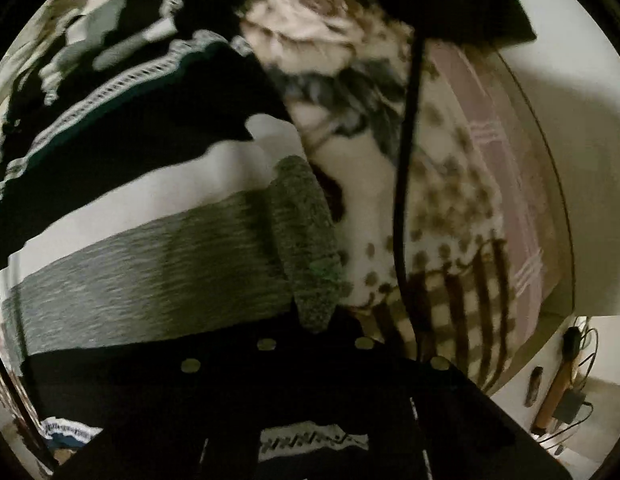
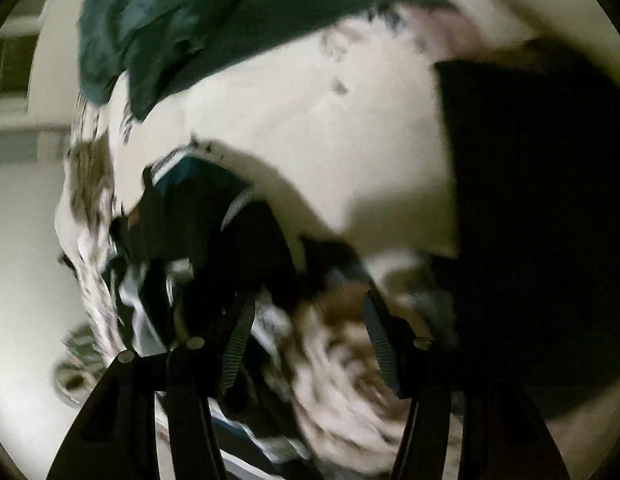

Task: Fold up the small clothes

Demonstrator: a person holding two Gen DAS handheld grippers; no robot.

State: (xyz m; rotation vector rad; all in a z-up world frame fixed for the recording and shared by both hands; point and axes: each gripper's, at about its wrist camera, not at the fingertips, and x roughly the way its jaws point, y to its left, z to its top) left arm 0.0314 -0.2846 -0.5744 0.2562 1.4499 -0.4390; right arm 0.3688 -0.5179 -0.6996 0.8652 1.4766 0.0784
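In the left wrist view a grey knit sleeve (image 1: 157,280) with a ribbed cuff (image 1: 305,248) lies across the white surface (image 1: 237,168), right in front of my left gripper (image 1: 314,344). The gripper's fingers are dark and hard to make out. A black garment with white lace trim (image 1: 121,120) lies beyond it. In the right wrist view my right gripper (image 2: 305,320) has its ribbed fingers (image 2: 239,344) spread apart over a blurred pile of black and patterned clothes (image 2: 213,232). A dark teal garment (image 2: 181,20) lies at the top.
A patterned bedspread with dots and stripes (image 1: 450,208) covers the bed's right side. A black cable (image 1: 406,160) runs across it. A large black shape (image 2: 542,200) fills the right of the right wrist view. Cables and a small device (image 1: 566,404) lie on the floor.
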